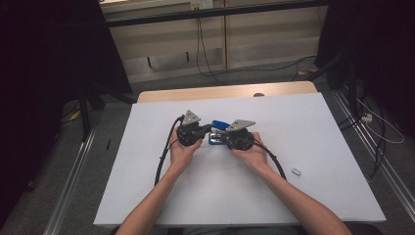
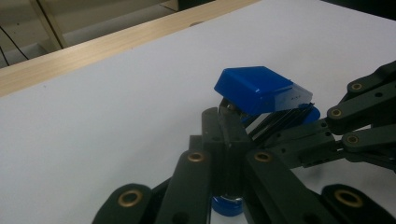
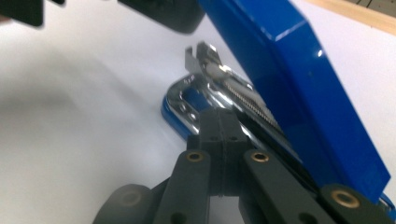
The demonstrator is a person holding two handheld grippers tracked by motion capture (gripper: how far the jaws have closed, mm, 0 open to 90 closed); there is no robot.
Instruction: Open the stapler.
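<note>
A blue plastic stapler with a chrome metal base (image 1: 219, 131) sits at mid-frame on the white table (image 1: 303, 127), its lid raised. The left gripper (image 1: 208, 129) and right gripper (image 1: 221, 140) flank it, jaws together, touching its metal parts.

Blue stapler (image 2: 259, 88), black gripper (image 2: 224, 135), white table (image 1: 313, 127)

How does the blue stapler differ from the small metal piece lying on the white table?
The stapler is blue with chrome parts; the metal piece is silvery grey. The stapler is much larger. It sits mid-table between the left gripper and right gripper, its top raised open, while the metal piece lies alone near the table's right edge. Both rest on the white table.
</note>
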